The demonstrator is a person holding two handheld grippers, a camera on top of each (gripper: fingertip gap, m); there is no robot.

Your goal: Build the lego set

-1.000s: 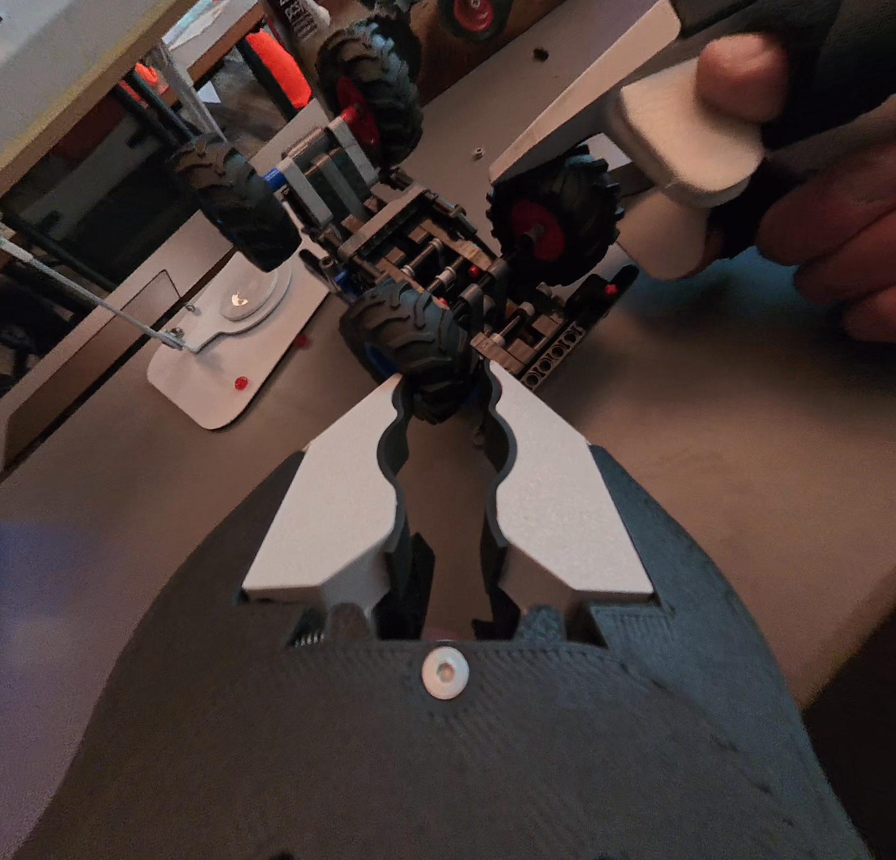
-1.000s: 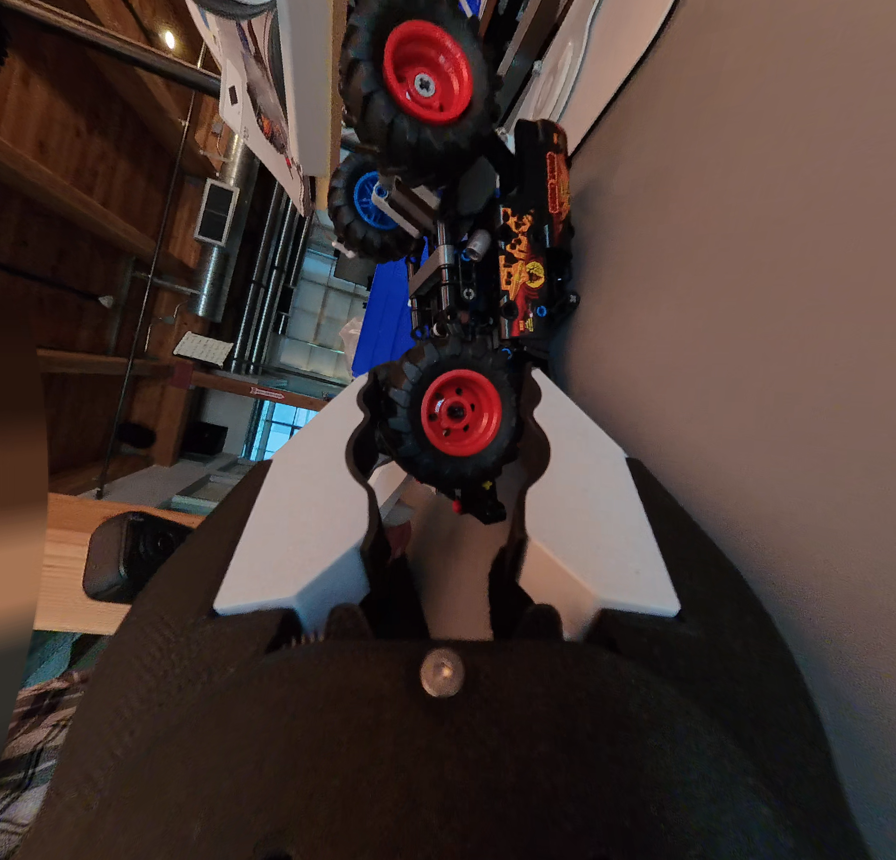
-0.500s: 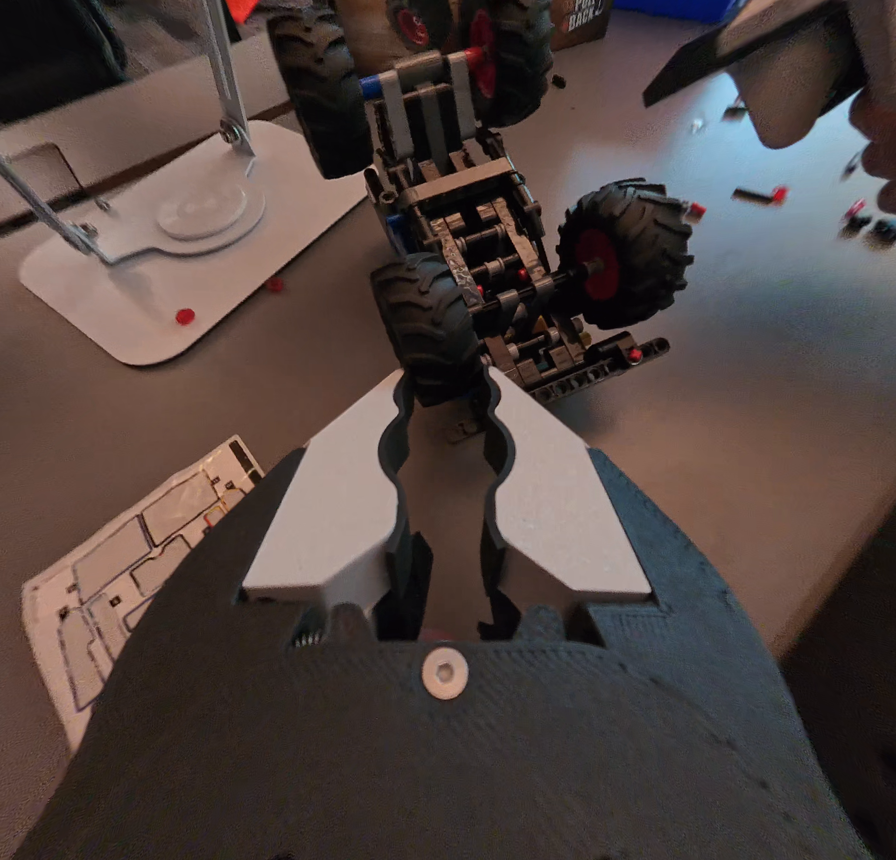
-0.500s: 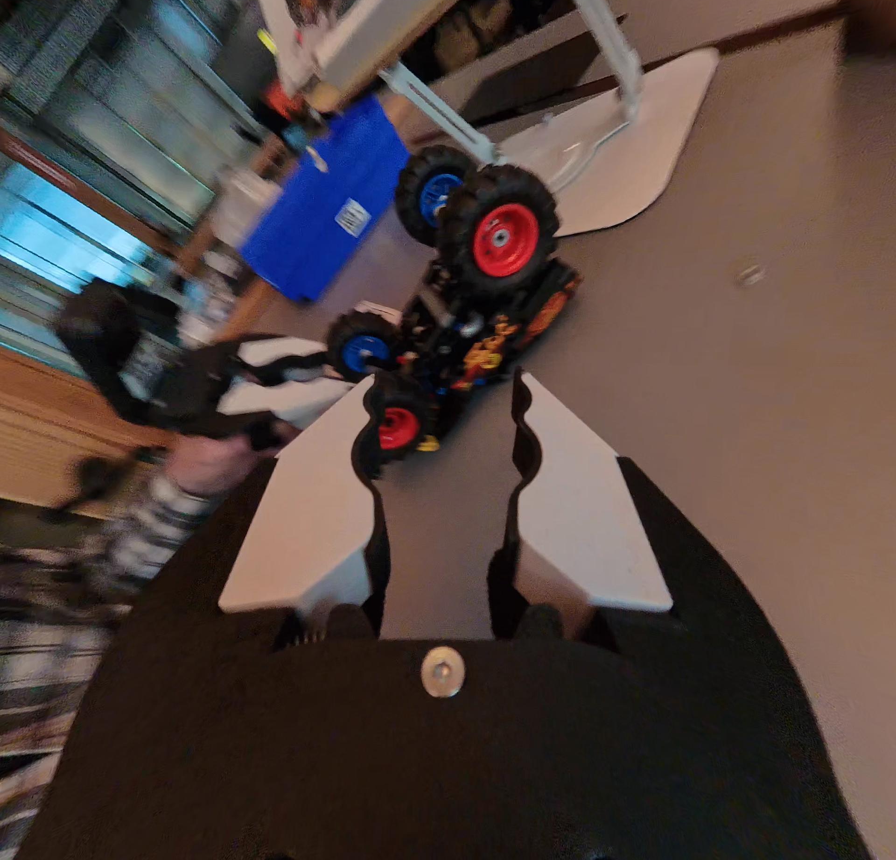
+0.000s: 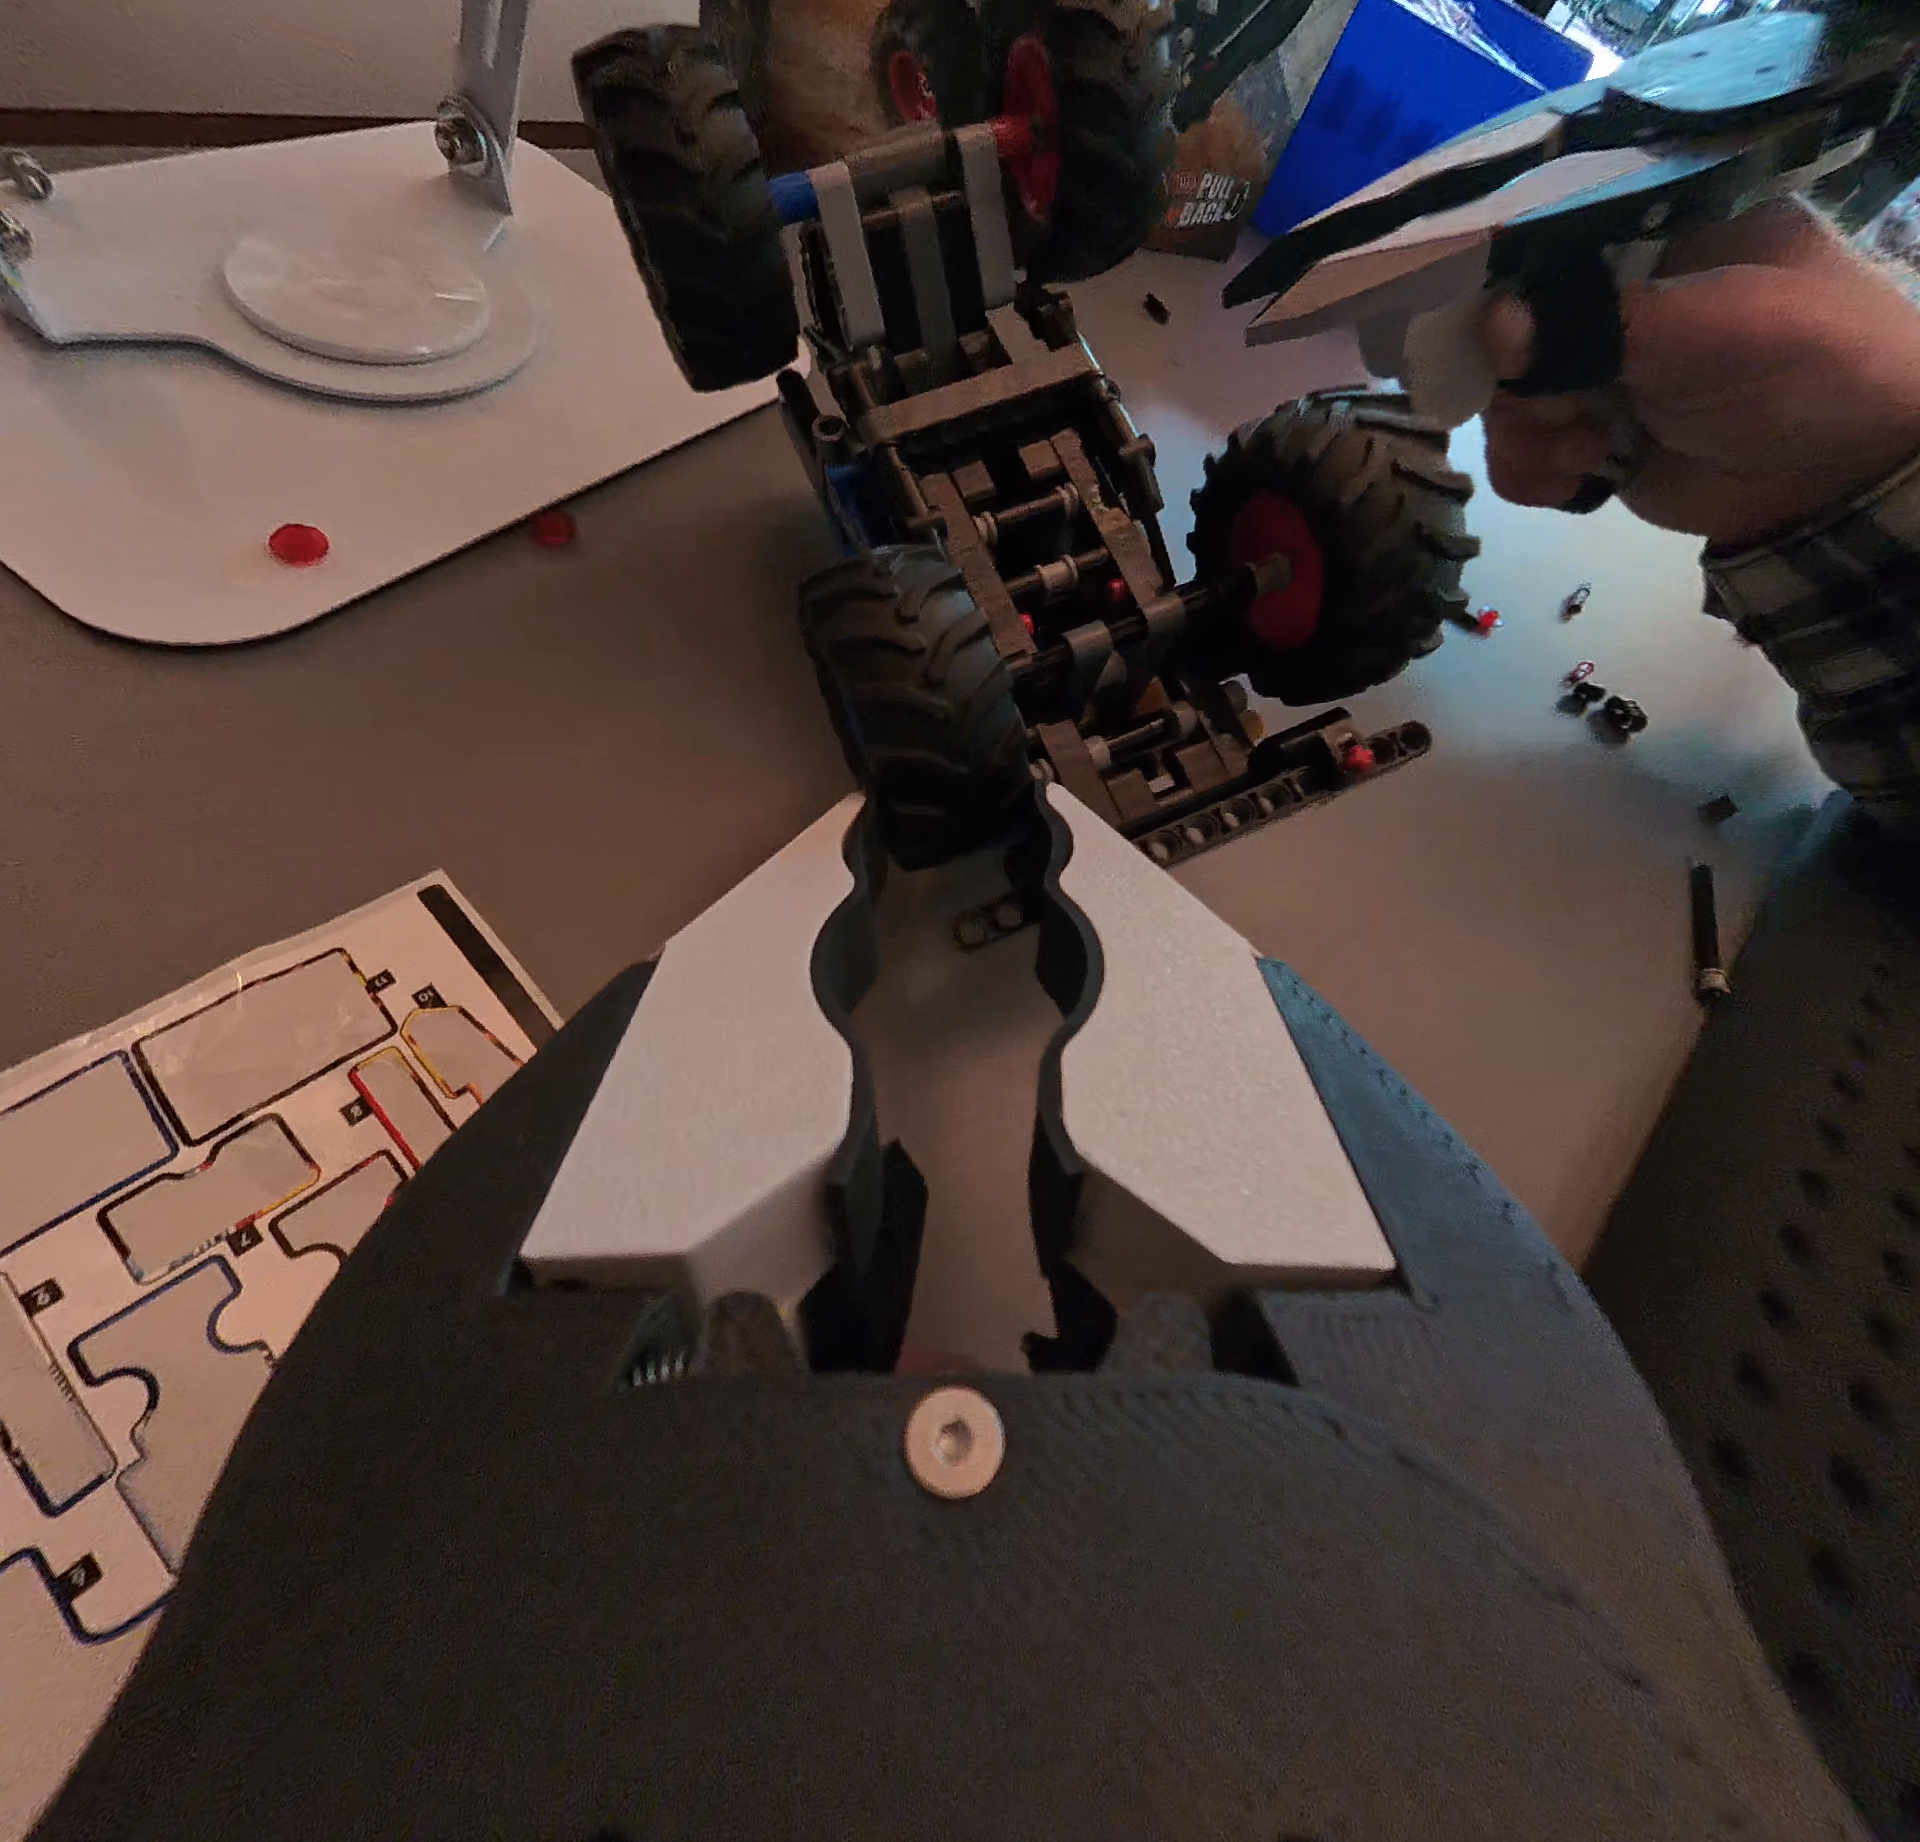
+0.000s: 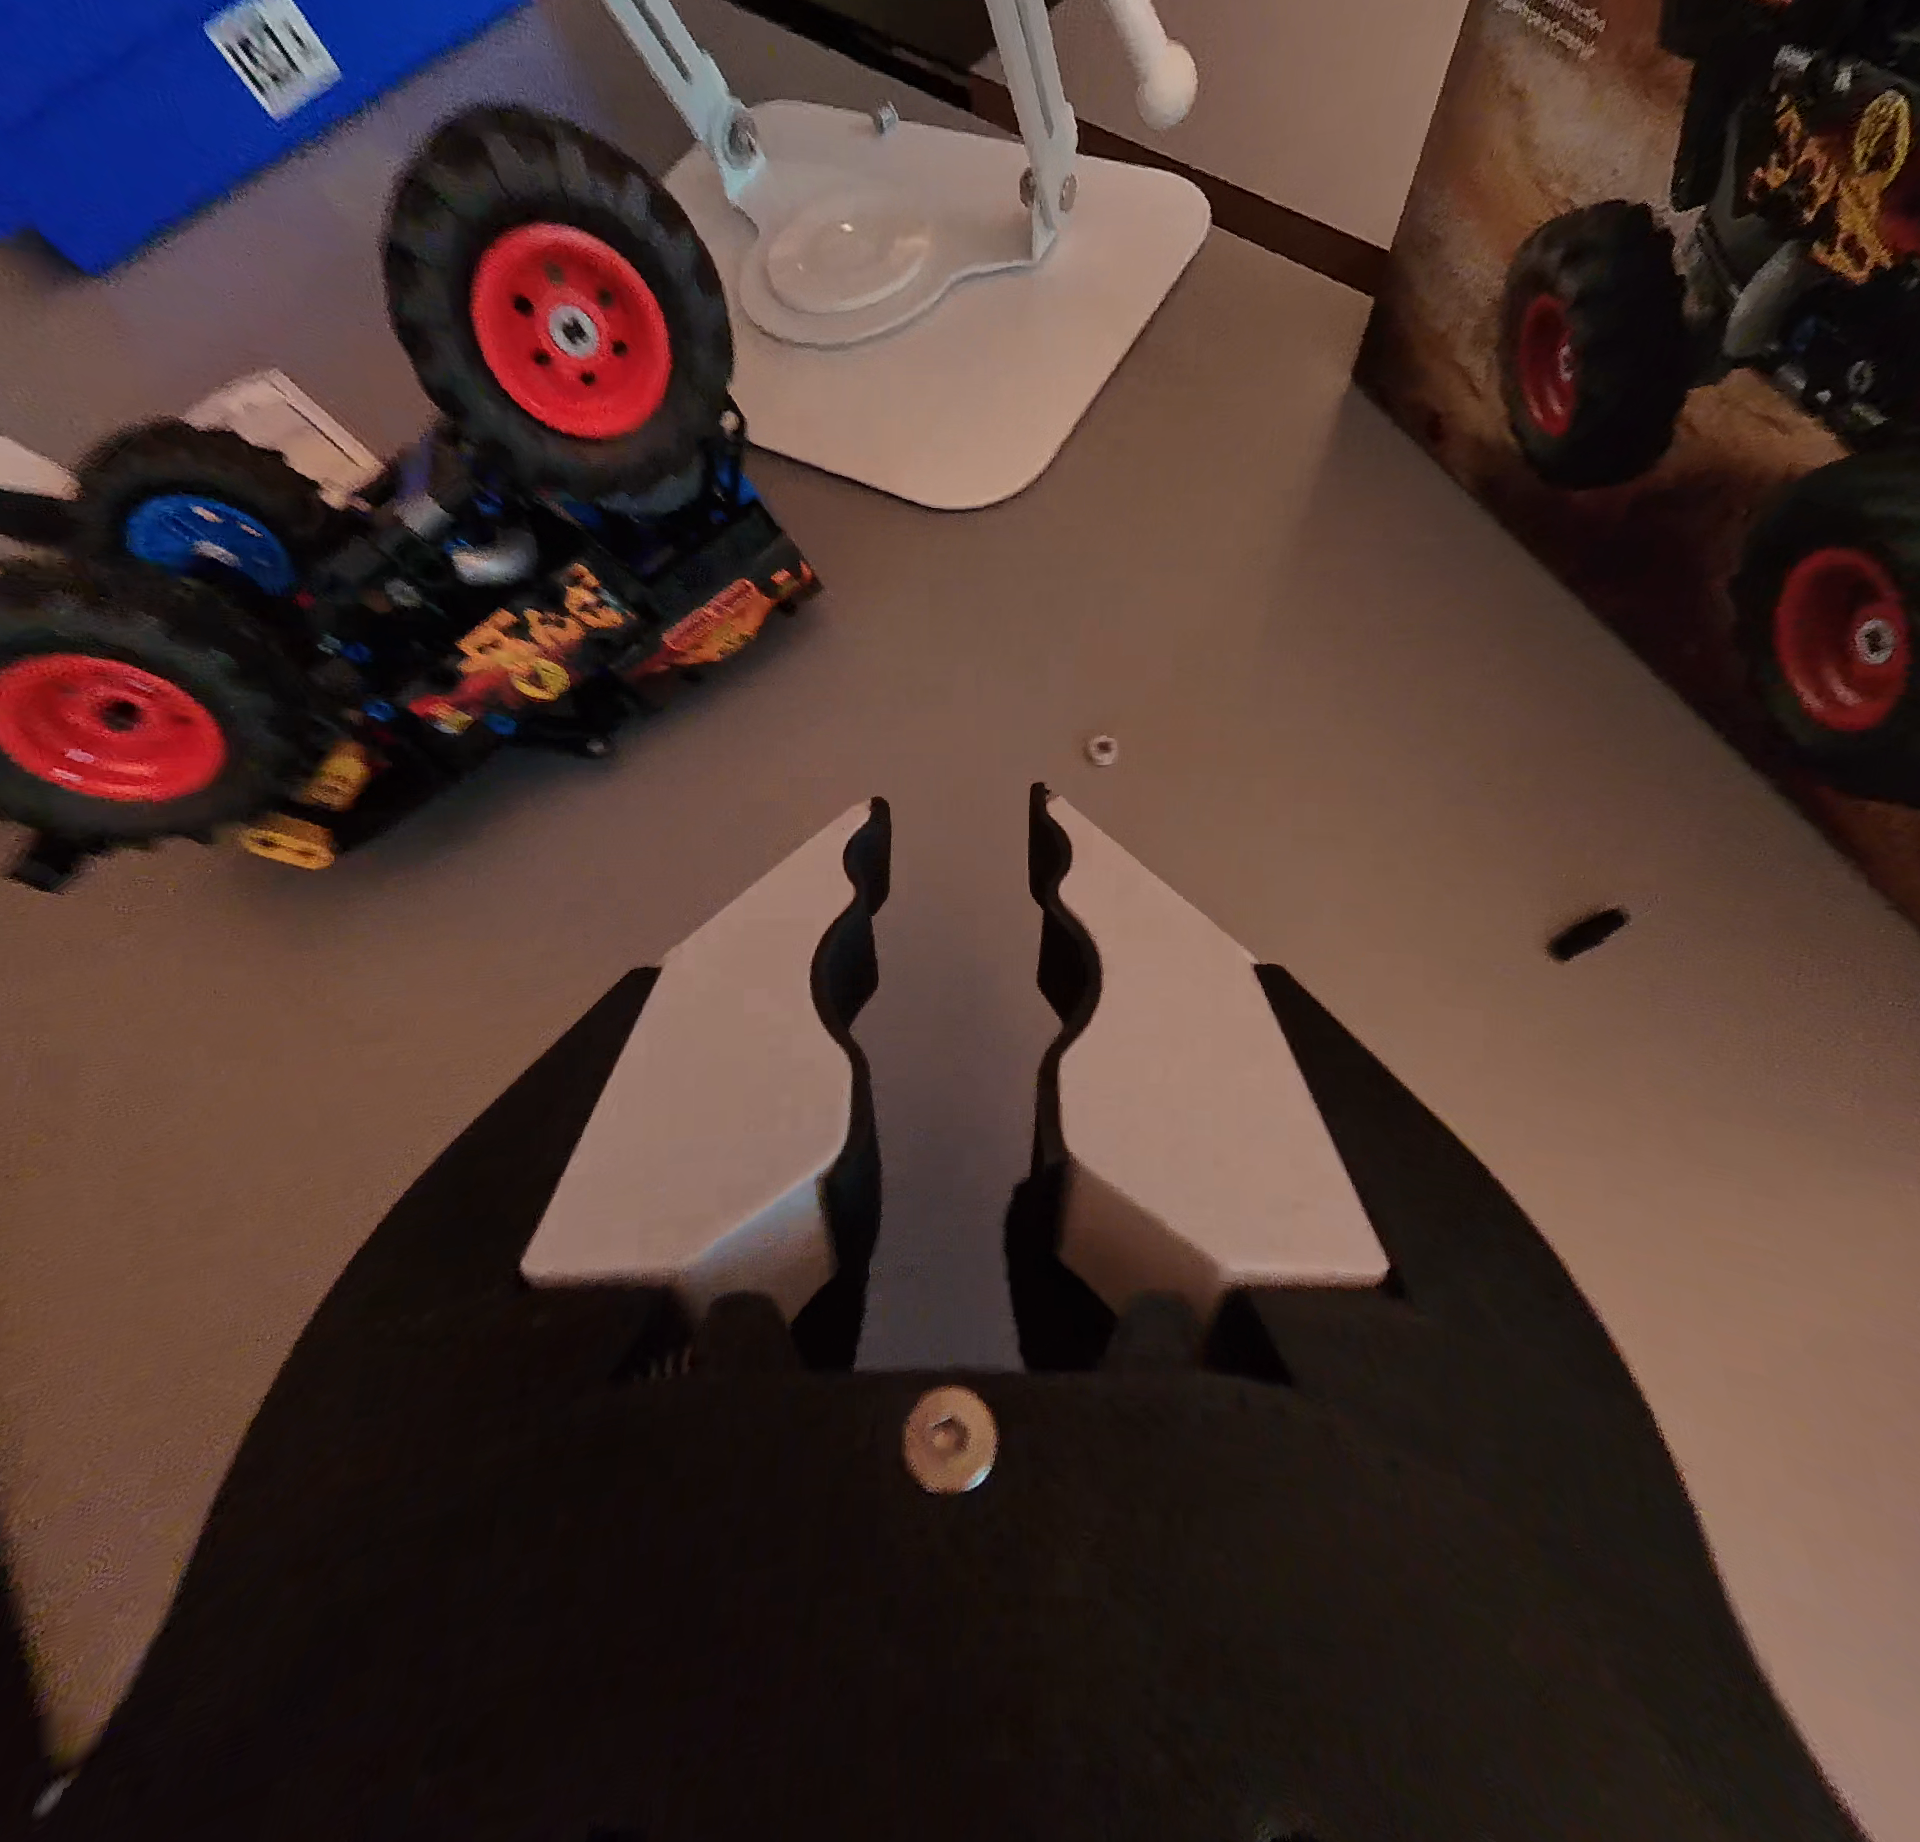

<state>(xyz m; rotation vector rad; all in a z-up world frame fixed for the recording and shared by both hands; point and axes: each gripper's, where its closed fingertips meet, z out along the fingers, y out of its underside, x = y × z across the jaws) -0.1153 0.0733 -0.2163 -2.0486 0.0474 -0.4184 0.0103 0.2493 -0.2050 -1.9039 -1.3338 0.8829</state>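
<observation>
Table (image 6: 1299,649): grey, bears everything listed.

Box (image 6: 1704,358): printed carton, standing beyond the truck.

Lamp base (image 6: 966,338): white plate, just beside the truck.

Truck (image 5: 997,504): the lego set, lying tipped on its side on the table, underside showing in the left wrist view. Four big tyres fitted, chassis and decorated side panel on; judged nearly complete.

Sticker sheet (image 5: 208,1148): near the truck, mostly peeled.

Loose parts (image 5: 1600,701): a few small pins scattered beside the truck, probably left to fit.

Left gripper (image 5: 951,826): tongs clamped on the truck's nearest tyre (image 5: 914,691).

Right gripper (image 6: 956,805): tongs apart, empty, clear of the truck.
</observation>
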